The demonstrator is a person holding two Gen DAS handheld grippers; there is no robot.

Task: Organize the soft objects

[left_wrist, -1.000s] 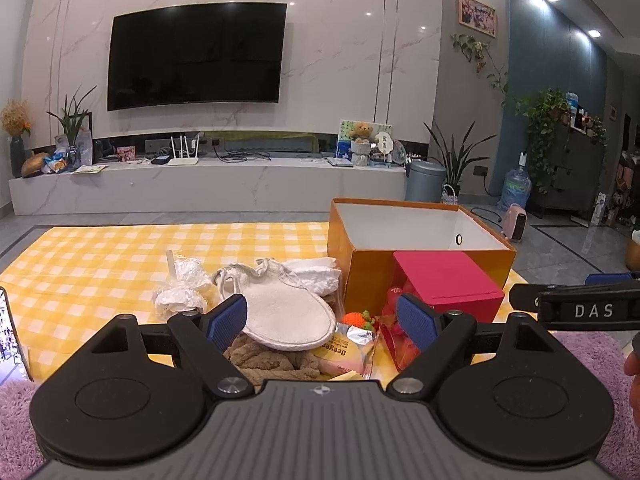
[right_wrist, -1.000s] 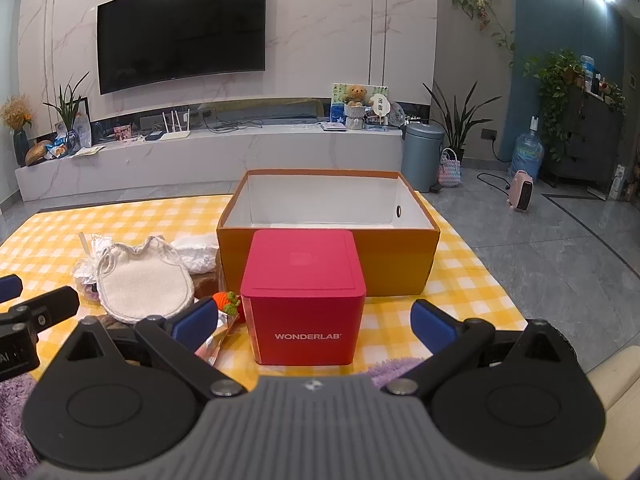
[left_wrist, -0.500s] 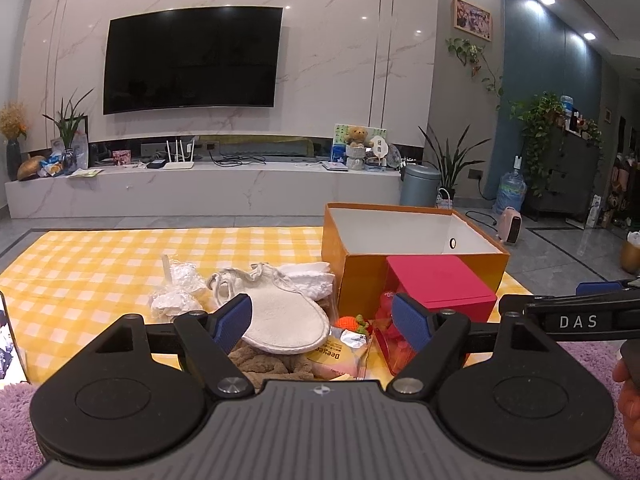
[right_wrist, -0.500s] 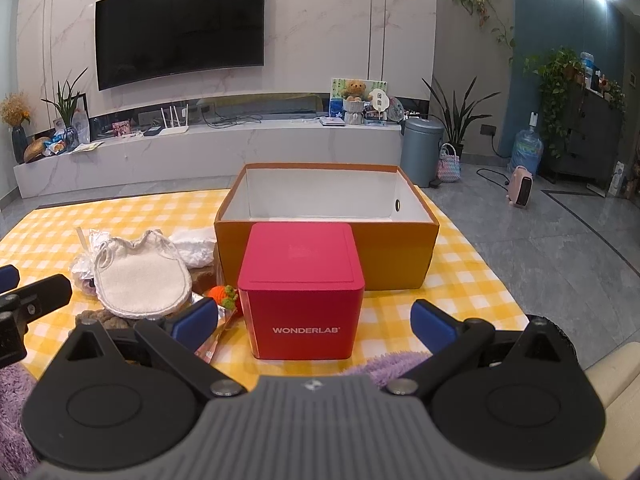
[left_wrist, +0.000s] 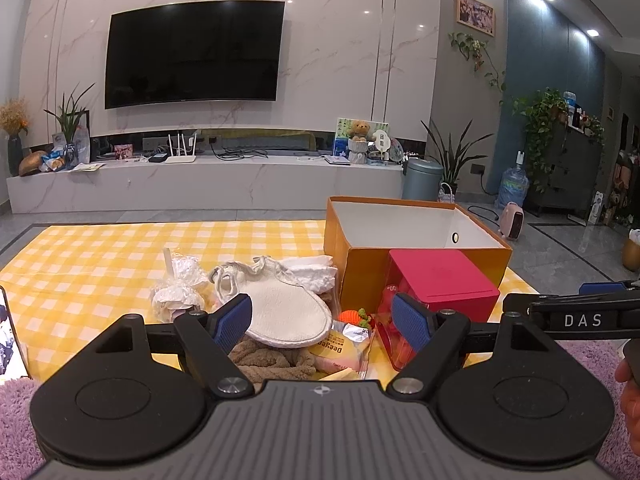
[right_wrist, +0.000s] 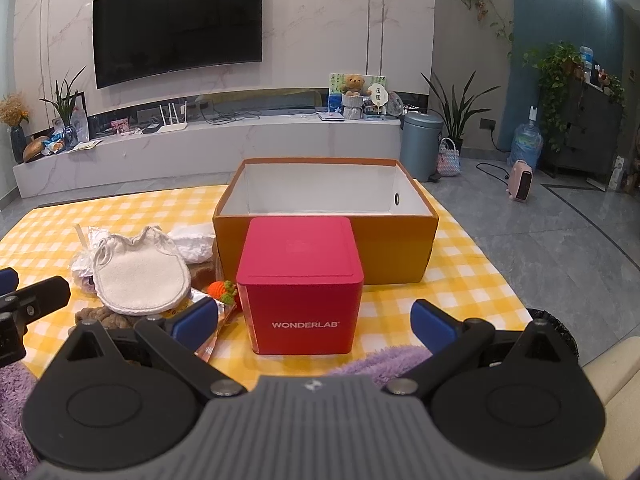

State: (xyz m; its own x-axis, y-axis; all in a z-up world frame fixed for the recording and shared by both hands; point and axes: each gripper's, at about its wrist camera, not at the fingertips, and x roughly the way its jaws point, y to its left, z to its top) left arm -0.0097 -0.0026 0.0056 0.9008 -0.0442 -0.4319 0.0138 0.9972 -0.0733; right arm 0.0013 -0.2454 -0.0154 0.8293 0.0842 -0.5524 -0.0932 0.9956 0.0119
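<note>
We hold two grippers above the near edge of a yellow checked cloth [right_wrist: 472, 264]. The left gripper [left_wrist: 322, 320] has its two blue pads wide apart and nothing between them; it hangs over the pile of soft things without touching it. The right gripper [right_wrist: 314, 322] is also spread wide and holds nothing; the one red box [right_wrist: 300, 284], marked WONDERLAB, stands on the cloth in the gap between its fingers, apart from both pads.

We count two boxes. Behind the red one, and touching it or nearly so, stands one orange box [right_wrist: 396, 244] with a white inside, open at the top; we see nothing in it.

The soft things lie in one heap to the left of the two boxes. On top we count one round white bib [left_wrist: 280, 312] with a thin string loop. Under its near edge lies one brown fluffy cloth [left_wrist: 272, 360]. Behind the bib is one folded white cloth [left_wrist: 312, 272], just beside the orange box. At the left of the heap are crumpled clear plastic wraps [left_wrist: 176, 292]; two bundles, as far as we can tell. Between the bib and the red box sits one small orange knitted carrot [left_wrist: 354, 316] with a green top, and next to it one yellow snack packet [left_wrist: 340, 350].

A purple fluffy rug [right_wrist: 380, 362] lies at the near edge under both grippers.
</note>
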